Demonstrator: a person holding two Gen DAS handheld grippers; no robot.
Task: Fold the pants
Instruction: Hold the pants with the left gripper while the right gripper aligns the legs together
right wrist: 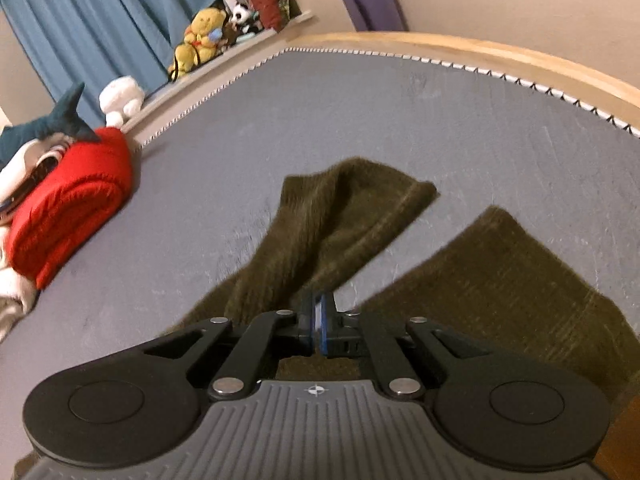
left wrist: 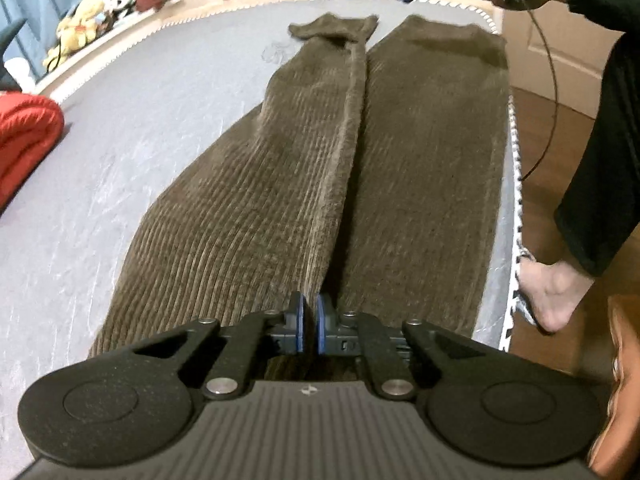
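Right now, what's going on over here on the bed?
A person is folding brown corduroy pants spread on a grey mattress, a handheld gripper in each hand. The left gripper is shut at the near end, where the two legs meet. The right gripper is shut on the edge of one leg, its cuff end lifted and twisted. No fold is finished yet.

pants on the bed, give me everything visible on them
The pants are dark olive-brown, in a thick ribbed fabric that looks like wide corduroy. They lie lengthwise on the grey mattress, two legs side by side, near its right edge. In the left wrist view the left gripper is shut at their near end, apparently pinching the fabric. In the right wrist view one leg end is lifted and twisted, rising to the shut right gripper; the other lies flat. Waistband and pockets can't be made out.
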